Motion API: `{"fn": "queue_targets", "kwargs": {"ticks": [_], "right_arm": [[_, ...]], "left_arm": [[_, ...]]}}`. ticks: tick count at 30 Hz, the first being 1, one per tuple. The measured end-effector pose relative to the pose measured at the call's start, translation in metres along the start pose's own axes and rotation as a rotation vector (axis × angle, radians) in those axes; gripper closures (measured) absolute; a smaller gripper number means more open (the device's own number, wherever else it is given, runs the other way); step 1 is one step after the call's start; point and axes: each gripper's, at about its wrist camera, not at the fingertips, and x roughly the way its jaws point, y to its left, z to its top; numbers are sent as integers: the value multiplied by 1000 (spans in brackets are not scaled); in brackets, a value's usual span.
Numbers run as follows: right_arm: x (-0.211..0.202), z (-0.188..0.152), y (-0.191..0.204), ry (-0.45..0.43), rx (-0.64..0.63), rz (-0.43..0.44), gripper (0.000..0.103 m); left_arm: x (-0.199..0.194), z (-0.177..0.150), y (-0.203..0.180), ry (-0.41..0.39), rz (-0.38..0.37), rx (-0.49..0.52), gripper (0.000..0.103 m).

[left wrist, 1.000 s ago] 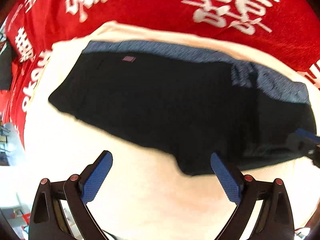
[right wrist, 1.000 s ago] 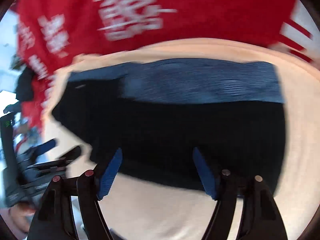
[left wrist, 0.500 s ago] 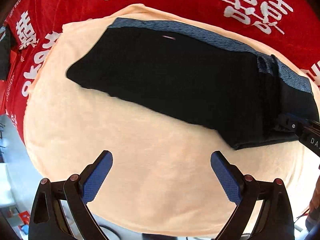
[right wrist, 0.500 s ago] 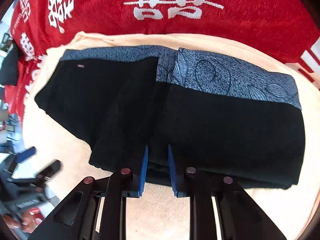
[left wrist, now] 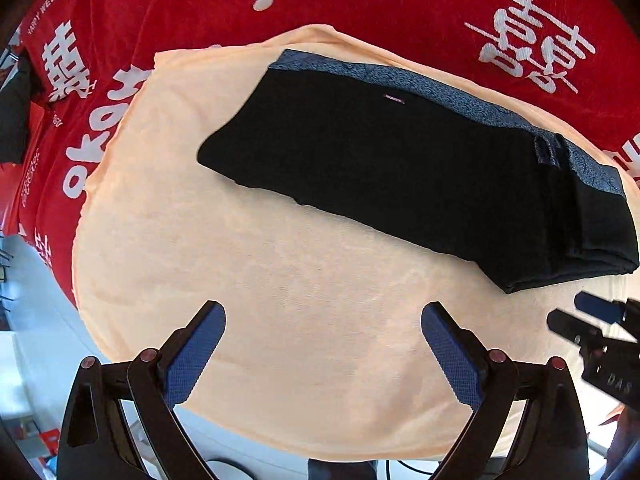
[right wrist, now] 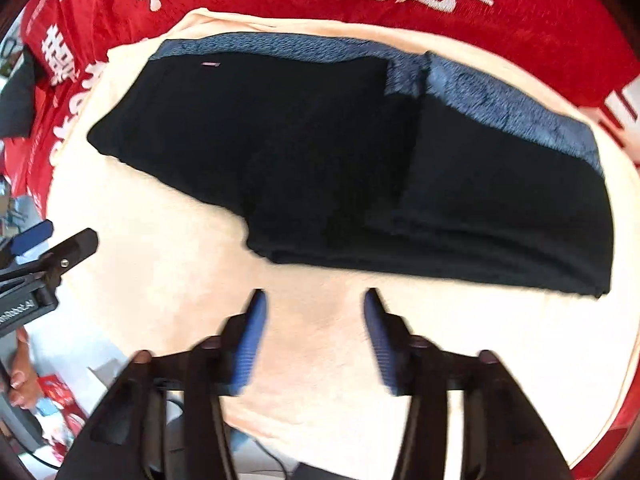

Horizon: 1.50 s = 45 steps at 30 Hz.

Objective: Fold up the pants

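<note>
A red cloth is covering the table beneath a peach towel, giving the black pants a soft folding surface; they are lying partly folded toward its far edge. The left gripper and right gripper are hovering wide and empty near the towel's near edge, seemingly clearing the fabric.

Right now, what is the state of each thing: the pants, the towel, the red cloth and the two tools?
pants: partly folded, right end doubled over, lying flat, not held.
towel: spread flat under the pants.
red cloth: spread under the towel.
left tool: open, empty, above the towel.
right tool: open, empty, near the pants' front edge.
</note>
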Motion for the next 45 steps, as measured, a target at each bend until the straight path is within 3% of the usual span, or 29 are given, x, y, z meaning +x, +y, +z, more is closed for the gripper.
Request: {"fn": "queue_targets", "kwargs": {"ticks": [16,26,34,45], "right_arm": [[18,-20,48,96,-13,13,30],[12,3,63,58,-41,-10,24],[10,9,59,56,-43,-23,23],[8,23,31,47,4,-77,23]], "left_arm": [[2,-17,46,37,-24,-60,4],[1,-12,61,24,-64,-79,4],[14,-7,57,61,-120,-122,4],[25,5,50,81,-140,-152,4]]}}
